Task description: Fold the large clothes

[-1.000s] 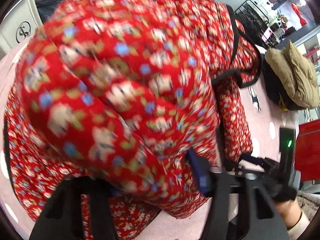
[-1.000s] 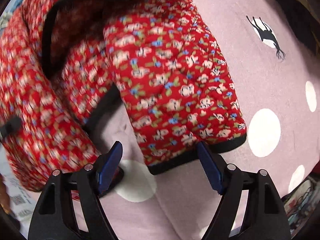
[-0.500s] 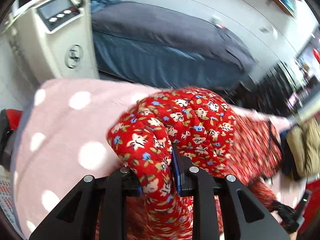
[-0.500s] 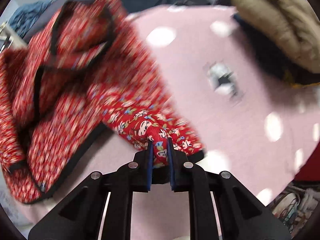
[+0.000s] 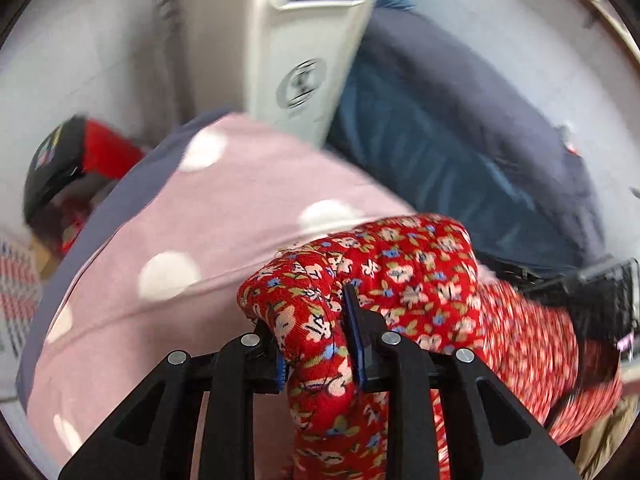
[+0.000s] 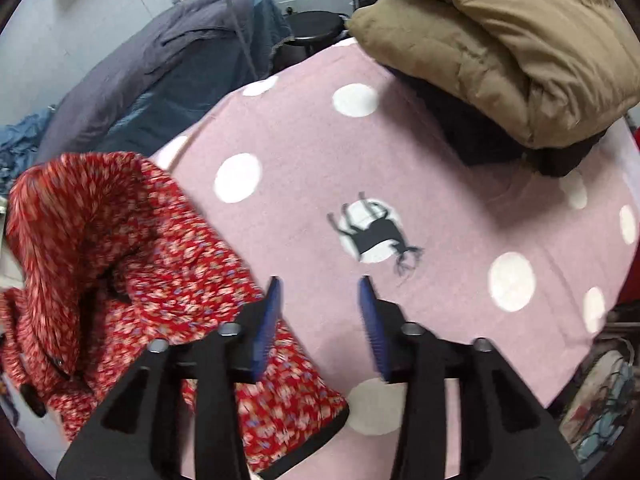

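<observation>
Left tongs (image 5: 316,340) pinch red garment (image 5: 400,280); right tongs (image 6: 320,320) opening, empty.

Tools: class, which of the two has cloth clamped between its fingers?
The left tool. A bunch of the red floral jacket is pinched between its blue pads, whereas the right tool is opening, with only pink blanket showing between its fingers.

- The jacket (image 6: 132,280) lay on the worktop (image 6: 460,200), at its left side in the right wrist view.
- A coat (image 6: 500,48) sat at the far right corner, well apart from it.
- A bed (image 6: 168,80) stood behind the worktop.
</observation>
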The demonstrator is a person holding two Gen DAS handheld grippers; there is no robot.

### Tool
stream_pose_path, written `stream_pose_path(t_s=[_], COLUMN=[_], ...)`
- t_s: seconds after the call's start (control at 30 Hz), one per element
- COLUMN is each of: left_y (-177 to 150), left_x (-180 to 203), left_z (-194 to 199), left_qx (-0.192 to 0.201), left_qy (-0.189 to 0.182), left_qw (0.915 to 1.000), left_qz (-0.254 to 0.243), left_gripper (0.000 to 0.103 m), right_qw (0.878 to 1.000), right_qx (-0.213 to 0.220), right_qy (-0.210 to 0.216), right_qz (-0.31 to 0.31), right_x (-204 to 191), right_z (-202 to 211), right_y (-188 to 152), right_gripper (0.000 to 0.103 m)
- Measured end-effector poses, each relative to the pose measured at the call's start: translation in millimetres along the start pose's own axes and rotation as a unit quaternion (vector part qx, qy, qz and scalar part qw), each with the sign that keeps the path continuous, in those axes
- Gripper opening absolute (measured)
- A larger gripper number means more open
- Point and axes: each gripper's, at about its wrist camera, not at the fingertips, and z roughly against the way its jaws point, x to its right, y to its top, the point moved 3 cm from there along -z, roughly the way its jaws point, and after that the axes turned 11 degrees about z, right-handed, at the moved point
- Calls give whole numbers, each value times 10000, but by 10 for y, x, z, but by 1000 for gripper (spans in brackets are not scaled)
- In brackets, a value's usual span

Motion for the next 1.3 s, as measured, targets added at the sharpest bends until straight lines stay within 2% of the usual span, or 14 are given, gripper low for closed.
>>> stream_pose_path(t_s=[0.07, 0.17, 0.2, 0.27, 0.33, 0.37, 0.43, 0.57, 0.77, 0.9, 0.97, 1.07, 1.17, 1.3], left_y=[-13, -179, -220, -372, -418, -443, -492, -659, -1216, -1673, -1902, -2140, -2240, -2241], left_x=[-208, -417, -452, -493, -564, -600, -649, -929, -1182, -1313, -1331, -1297, -1303, -1339], left_z=[-81, -94, -95, -51, 62, 149, 277, 376, 402, 281, 213, 151, 84, -1], left_qx=[-150, -440, -507, -537, -244, 27, 189, -157, -586, -1124, -1437, -1590, -1614, -1781], left_qy=[-1, -459, -512, -433, -83, 63, 90, -248, -254, -546, -678, -812, -833, -855], left_qw=[9997, 9973, 9969, 9976, 9996, 9997, 9993, 9996, 9979, 9921, 9871, 9839, 9834, 9800], left_qz=[186, 360, 322, 109, -113, -240, -322, -22, -145, 97, 183, 82, 53, 227], left_gripper=[27, 31, 35, 52, 92, 96, 96, 96, 96, 96, 96, 96, 96, 97], right_qw=[9993, 9941, 9915, 9862, 9804, 9784, 9744, 9705, 9719, 9726, 9691, 9603, 9495, 9454], right_qx=[34, -159, -271, -490, -776, -914, -1166, -1431, -1355, -1212, -1351, -1662, -1903, -1876], right_qy=[289, 787, 988, 1365, 1668, 1741, 1866, 1928, 1908, 1971, 2044, 2238, 2485, 2649], right_qz=[216, 729, 798, 796, 697, 639, 451, 230, 237, 244, 281, 92, -216, -309], right_x=[-135, -494, -601, -789, -969, -1029, -1135, -1267, -1363, -1441, -1496, -1538, -1589, -1722], right_z=[-76, -134, -186, -277, -432, -481, -594, -813, -763, -689, -736, -865, -1011, -1111], right_y=[-74, -284, -366, -527, -685, -737, -857, -1037, -1136, -1224, -1299, -1442, -1554, -1589], right_gripper=[64, 67, 67, 71, 71, 72, 72, 72, 72, 74, 77, 77, 77, 77])
